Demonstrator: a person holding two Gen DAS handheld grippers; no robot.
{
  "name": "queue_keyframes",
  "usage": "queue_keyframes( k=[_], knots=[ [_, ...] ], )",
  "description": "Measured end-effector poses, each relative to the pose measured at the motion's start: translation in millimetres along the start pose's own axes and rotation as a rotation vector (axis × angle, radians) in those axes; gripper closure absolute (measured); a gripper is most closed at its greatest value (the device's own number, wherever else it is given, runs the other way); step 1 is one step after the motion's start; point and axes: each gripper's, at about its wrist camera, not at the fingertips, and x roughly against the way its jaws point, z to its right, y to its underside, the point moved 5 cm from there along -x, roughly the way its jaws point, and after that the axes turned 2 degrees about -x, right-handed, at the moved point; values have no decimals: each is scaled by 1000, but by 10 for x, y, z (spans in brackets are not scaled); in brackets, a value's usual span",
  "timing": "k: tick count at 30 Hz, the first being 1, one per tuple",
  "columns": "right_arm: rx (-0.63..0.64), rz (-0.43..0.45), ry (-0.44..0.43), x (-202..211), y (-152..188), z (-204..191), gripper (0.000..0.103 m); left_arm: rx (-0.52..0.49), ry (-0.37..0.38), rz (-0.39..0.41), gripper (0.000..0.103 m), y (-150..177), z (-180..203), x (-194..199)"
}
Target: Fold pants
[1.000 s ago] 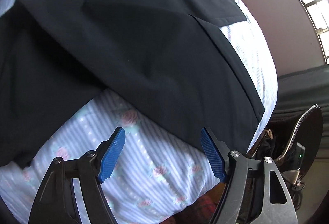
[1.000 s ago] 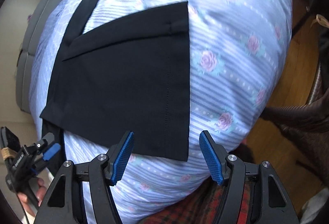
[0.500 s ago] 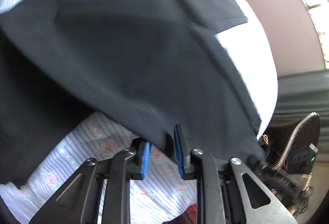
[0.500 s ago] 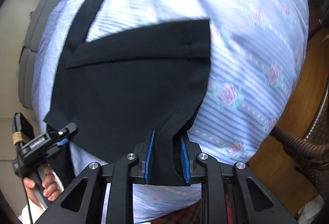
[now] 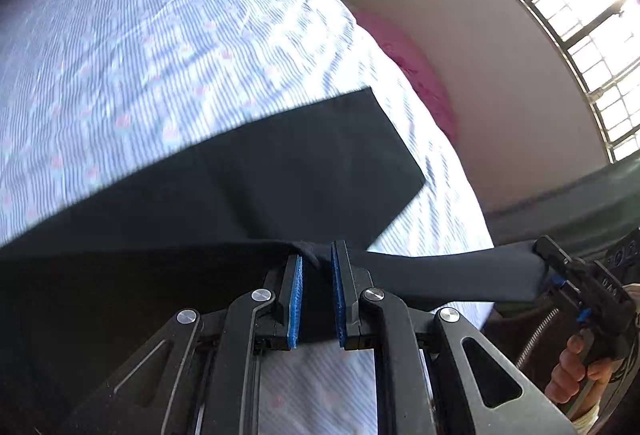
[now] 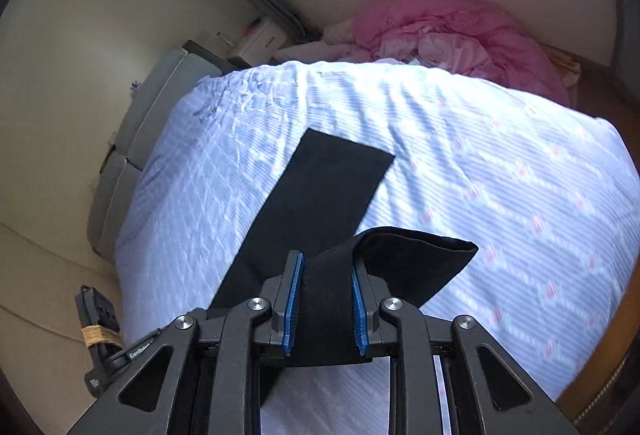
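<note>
Black pants (image 5: pixel 280 187) lie across a blue striped bed sheet (image 5: pixel 160 35) with small roses. My left gripper (image 5: pixel 316 255) is shut on a bunched edge of the pants, lifted off the sheet. To its right, my right gripper (image 5: pixel 546 267) holds the stretched end of the same cloth, with a hand (image 5: pixel 572 371) on its handle. In the right wrist view, my right gripper (image 6: pixel 325 263) is shut on a thick fold of the pants, and the hem flops over its right finger. One flat pant leg (image 6: pixel 328 187) stretches away over the sheet (image 6: pixel 500 175).
A crumpled pink quilt (image 6: pixel 448 31) is heaped at the far end of the bed, against the wall. A grey padded piece (image 6: pixel 132 155) runs along the bed's left side. A bright window (image 5: pixel 580 15) is at the upper right, and wooden floor (image 6: pixel 624 315) lies right of the bed.
Both grippers went from open above the bed to shut on the pants' near edge. They then rose and tilted up, lifting that edge so the far bed and room came into view.
</note>
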Motion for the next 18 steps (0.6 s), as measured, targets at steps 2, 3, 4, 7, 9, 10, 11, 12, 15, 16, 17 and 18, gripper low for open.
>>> queue_keyframes(
  k=[2,3,4,7,9,10,11,12,15,16,17,18],
  knots=[
    [6,-9,-6,-253,-246,-85,79,2,-33,-14,88,-254,-59,-147],
    [7,-20,-4,-410,-388,-114,79,5,-46,-21,88,-334,-86,-205],
    [9,-28,-9,-533,-515,-134,79,8,-61,-29,88,-444,-114,-309],
    [12,-63,-9,-938,-815,-139,80,14,-114,-59,88,-691,-152,-646],
    [35,-85,6,-1232,-974,-173,80,32,-140,-86,88,-790,-200,-899],
    [50,-98,8,-1405,-1045,-192,80,35,-157,-106,88,-834,-249,-1017],
    [54,-107,17,-1505,-1085,-185,80,32,-174,-119,88,-840,-278,-1103],
    [56,-125,19,-1668,-1146,-197,80,31,-185,-133,88,-855,-306,-1181],
    [63,-163,33,-1932,-1160,-112,80,44,-209,-168,88,-910,-419,-1368],
    [63,-175,33,-2023,-1158,-96,80,60,-214,-170,88,-923,-470,-1396],
    [61,-186,38,-2072,-1142,-72,80,71,-218,-165,88,-935,-506,-1407],
    [65,-198,33,-2156,-1149,-77,80,80,-220,-162,88,-943,-521,-1413]
  ],
)
